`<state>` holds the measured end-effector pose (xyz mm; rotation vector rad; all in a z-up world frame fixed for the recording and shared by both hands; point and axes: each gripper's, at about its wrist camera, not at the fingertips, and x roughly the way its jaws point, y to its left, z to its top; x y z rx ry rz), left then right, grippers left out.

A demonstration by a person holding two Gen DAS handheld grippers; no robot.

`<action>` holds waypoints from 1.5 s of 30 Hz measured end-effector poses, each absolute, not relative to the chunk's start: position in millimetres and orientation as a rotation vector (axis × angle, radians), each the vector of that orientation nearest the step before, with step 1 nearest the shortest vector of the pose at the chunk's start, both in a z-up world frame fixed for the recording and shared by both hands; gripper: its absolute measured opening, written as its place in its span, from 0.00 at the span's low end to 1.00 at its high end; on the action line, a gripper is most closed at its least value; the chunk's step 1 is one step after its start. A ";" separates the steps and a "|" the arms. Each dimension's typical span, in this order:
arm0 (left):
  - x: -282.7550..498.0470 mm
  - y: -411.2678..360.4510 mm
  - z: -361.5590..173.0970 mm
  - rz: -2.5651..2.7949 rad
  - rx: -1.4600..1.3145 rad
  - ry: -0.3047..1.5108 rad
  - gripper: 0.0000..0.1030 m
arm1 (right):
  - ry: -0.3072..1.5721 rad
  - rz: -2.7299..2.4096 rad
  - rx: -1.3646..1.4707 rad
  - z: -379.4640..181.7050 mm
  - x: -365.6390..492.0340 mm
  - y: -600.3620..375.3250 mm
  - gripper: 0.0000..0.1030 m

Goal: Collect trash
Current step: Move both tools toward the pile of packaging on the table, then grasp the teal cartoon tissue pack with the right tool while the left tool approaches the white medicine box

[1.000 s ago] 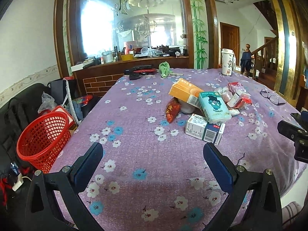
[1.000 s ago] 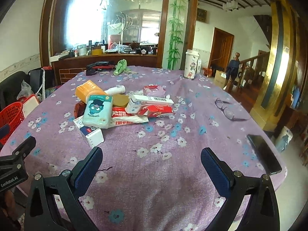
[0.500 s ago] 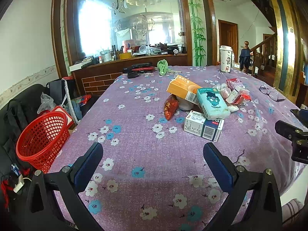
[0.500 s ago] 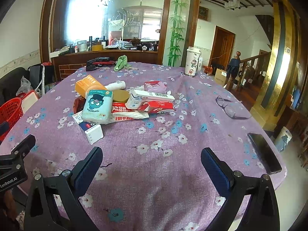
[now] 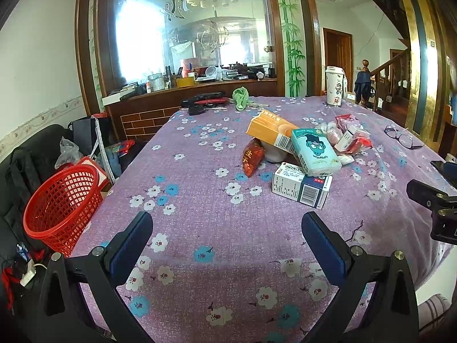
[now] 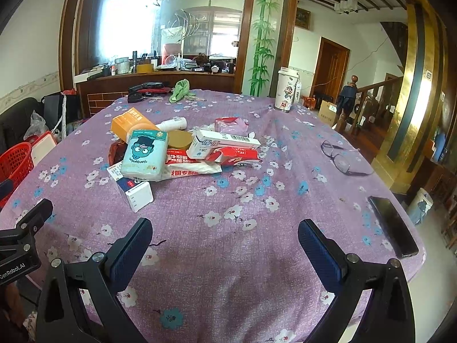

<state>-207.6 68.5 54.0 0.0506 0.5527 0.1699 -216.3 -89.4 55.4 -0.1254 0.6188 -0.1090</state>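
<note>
One heap of trash sits on the purple flowered tablecloth [image 6: 228, 257], around 11 o'clock from the right gripper [image 6: 225, 238] and around 1 o'clock from the left gripper [image 5: 227, 237]. In it can be counted: one teal tissue pack [image 6: 144, 154] lying on top, one orange carton [image 5: 271, 134] tilted behind it, one white and blue box [image 5: 301, 185] at the near edge under the tissue pack, one long white box [image 6: 225, 141], one red snack packet [image 5: 252, 157], one white bottle [image 6: 172, 123] lying on its side, and one pink packet [image 6: 231, 123] at the back. Several red and white wrappers lie crushed together among them; their number cannot be told.

Both grippers are released, jaws spread wide, with nothing between the blue pads, and they hover over bare cloth at the near edge of the table. Open cloth runs between each gripper and the heap.

Outward from the heap: one pair of glasses [image 6: 341, 158] at 2 o'clock in the right view, one dark phone [image 6: 392, 225] near the table's right edge at 3 o'clock, one tall white cup [image 6: 287, 90] at the far side at 1 o'clock, and one green cloth [image 5: 240, 97] at 12 o'clock in the left view. One red basket [image 5: 61, 203] stands on the floor off the table's left edge, at 9 o'clock from the left gripper, beside a dark sofa [image 5: 25, 154].
</note>
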 end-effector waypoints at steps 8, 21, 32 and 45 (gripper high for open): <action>-208.0 68.9 53.9 0.171 0.053 0.554 1.00 | 0.611 -0.110 -0.132 55.9 -216.7 -88.1 1.00; -209.8 72.4 53.4 0.174 0.050 0.558 1.00 | 0.614 -0.105 -0.134 56.6 -216.1 -85.8 1.00; -202.1 82.3 51.4 0.187 0.026 0.595 1.00 | 0.771 0.160 0.094 67.8 -170.8 -104.8 0.80; -195.1 99.3 53.1 0.180 -0.020 0.639 1.00 | 0.910 0.246 0.075 49.2 -79.8 -39.5 0.74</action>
